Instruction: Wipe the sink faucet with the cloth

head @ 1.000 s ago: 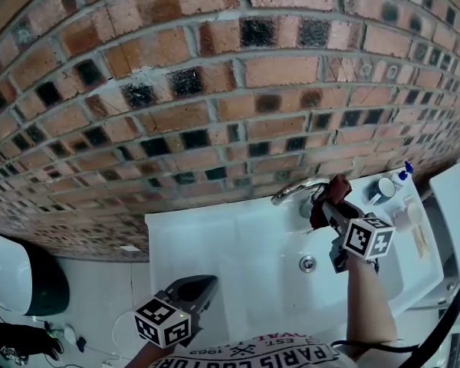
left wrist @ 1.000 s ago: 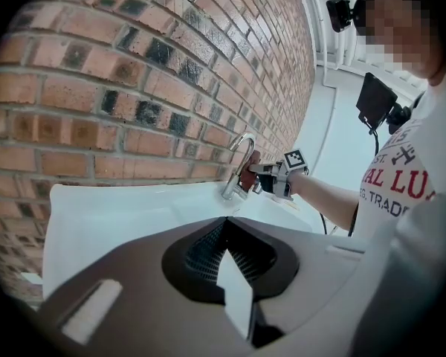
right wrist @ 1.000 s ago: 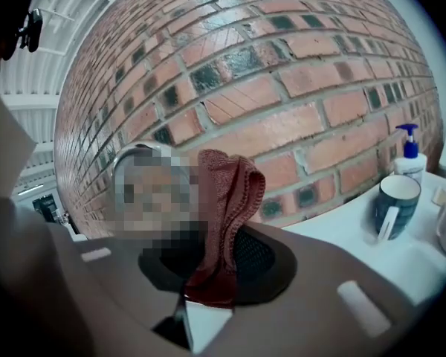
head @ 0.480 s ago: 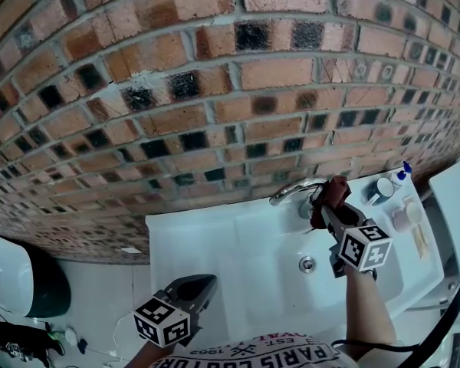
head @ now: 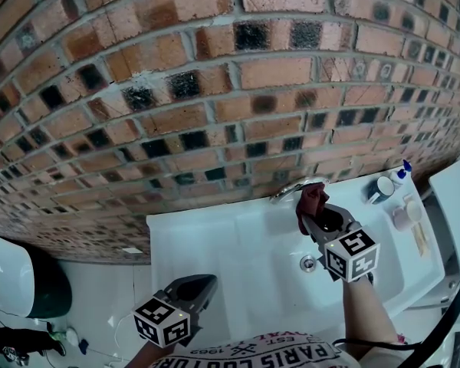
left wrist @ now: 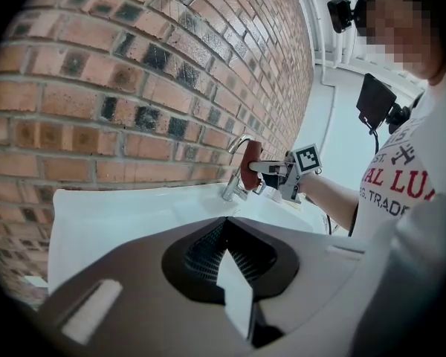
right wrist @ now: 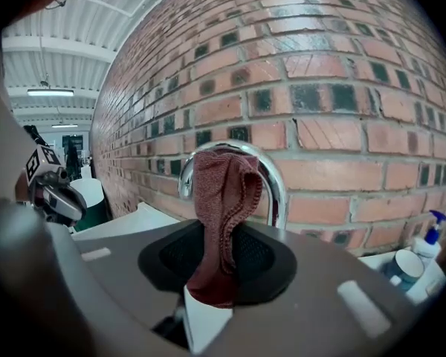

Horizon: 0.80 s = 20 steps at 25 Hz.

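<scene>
A chrome faucet (head: 295, 189) arches over the white sink (head: 238, 251) against the brick wall. My right gripper (head: 316, 215) is shut on a dark red cloth (head: 310, 205) and holds it against the faucet's spout. In the right gripper view the cloth (right wrist: 221, 222) hangs upright before the curved spout (right wrist: 271, 177). My left gripper (head: 199, 288) hangs low by the sink's front left corner, away from the faucet, with nothing between its jaws. The left gripper view shows the faucet (left wrist: 235, 171) and the cloth (left wrist: 250, 168) from afar.
A white cup (head: 381, 189), a blue-topped pump bottle (head: 402, 174) and small items stand on the sink's right ledge. The drain (head: 308, 264) lies below the right gripper. A dark green bin (head: 38, 286) stands on the floor at left.
My right gripper has moved left and toward me along the spout with the cloth. The left gripper has stayed where it was.
</scene>
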Motion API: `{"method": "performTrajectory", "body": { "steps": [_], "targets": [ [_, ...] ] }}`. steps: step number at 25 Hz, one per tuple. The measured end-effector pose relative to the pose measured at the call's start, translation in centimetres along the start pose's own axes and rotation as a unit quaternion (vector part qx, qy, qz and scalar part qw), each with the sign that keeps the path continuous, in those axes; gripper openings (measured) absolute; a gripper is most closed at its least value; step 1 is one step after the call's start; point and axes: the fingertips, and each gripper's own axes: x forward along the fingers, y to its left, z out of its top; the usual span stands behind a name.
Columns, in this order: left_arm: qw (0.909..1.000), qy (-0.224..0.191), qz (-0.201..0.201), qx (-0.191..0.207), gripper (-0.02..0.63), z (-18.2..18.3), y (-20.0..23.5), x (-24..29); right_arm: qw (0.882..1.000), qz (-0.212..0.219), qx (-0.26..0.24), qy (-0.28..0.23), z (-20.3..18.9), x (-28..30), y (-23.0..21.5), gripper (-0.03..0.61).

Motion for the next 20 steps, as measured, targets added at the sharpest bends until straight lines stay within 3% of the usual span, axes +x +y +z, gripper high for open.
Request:
{"method": "performTrajectory", "body": {
  "steps": [4,7,13,20],
  "targets": [
    [1.0000,-0.001,0.003,-0.001,0.006,0.1,0.4,-0.2,0.997,-0.010,-0.026,0.074,-2.3,2.5,-1.1,0.097],
    [1.0000,-0.002,0.005,-0.002,0.006,0.1,0.7,-0.1,0.993,-0.030,-0.003,0.111,-3.7,3.1,-2.6,0.097],
    [1.0000,0.000,0.003,-0.009,0.006,-0.1,1.0,0.1,0.989,-0.034,0.082,0.122,-5.1,3.3,-4.2,0.097],
    [1.0000,0.001,0.002,-0.007,0.006,0.0,1.0,0.2,0.986,-0.023,0.122,0.114,-5.3,3.4,-4.6,0.095]
  ]
}}
